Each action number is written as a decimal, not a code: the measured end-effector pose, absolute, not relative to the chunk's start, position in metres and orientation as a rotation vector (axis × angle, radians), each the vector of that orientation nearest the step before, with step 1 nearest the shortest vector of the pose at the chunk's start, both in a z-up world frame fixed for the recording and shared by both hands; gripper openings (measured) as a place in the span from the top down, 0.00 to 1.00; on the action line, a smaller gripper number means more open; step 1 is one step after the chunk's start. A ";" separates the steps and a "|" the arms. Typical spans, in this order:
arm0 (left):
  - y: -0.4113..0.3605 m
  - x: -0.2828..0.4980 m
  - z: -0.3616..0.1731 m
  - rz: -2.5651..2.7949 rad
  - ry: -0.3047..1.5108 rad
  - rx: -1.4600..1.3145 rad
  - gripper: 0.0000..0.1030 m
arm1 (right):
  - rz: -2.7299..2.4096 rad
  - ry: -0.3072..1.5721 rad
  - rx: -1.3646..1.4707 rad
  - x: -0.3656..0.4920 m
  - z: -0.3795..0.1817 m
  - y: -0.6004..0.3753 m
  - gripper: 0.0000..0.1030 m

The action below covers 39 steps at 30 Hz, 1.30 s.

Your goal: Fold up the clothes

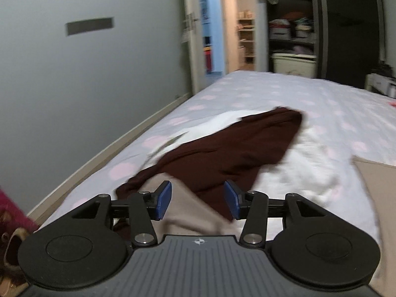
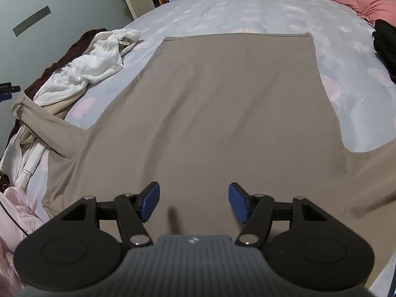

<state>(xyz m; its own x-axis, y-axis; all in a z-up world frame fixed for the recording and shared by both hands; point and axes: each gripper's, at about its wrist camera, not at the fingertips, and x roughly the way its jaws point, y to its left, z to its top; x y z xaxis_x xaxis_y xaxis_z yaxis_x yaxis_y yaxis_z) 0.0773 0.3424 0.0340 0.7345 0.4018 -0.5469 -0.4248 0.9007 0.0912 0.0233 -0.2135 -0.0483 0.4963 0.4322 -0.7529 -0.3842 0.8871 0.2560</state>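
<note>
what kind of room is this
Most likely a bedroom: a wide bed with a dotted cover, a pink pillow at its far corner, and an open closet with shelves of clothes beyond.

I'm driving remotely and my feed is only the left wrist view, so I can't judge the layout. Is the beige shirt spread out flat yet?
Observer: Yes. The right wrist view shows the beige shirt spread flat on the bed, its far edge straight.
Operator: Is the right tool holding it?
Observer: No. The right tool is open above the shirt, nothing between its fingers.
Operator: What about the sleeve near my side?
Observer: The sleeve is bunched up, running into the heap with the white garment.
Operator: Anything else on the bed?
Observer: A pink pillow at the far right corner.
</note>
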 end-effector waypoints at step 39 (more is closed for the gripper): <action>0.085 -0.004 0.119 -0.153 0.367 -0.062 0.98 | 0.488 0.857 0.035 0.010 -0.030 -0.231 0.37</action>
